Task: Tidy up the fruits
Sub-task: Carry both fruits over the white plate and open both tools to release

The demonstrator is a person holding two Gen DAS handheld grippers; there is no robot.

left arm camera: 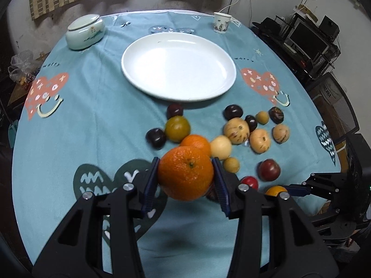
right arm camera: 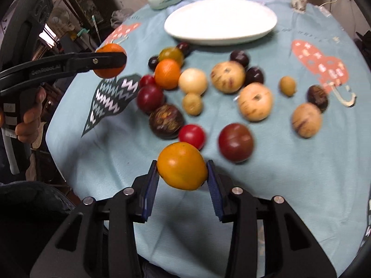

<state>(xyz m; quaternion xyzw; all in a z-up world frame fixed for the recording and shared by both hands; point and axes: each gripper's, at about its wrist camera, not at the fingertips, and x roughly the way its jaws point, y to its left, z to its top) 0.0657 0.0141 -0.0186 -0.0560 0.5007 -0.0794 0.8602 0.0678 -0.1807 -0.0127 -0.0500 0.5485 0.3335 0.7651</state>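
step: both picks made, carry to plate pending | left tool clamps a round dimpled orange, clear of the table | right tool clamps a smooth orange-yellow tomato-like fruit | next: move both over the loose fruit to the empty white oval plate | room: plate bare, blue tablecloth free to its left

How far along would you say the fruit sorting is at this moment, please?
Nothing is sorted yet: the white plate holds nothing. In hand: the left gripper clamps an orange, the right gripper a yellow-orange tomato. The other fruits, including a second orange, lie on the tablecloth.
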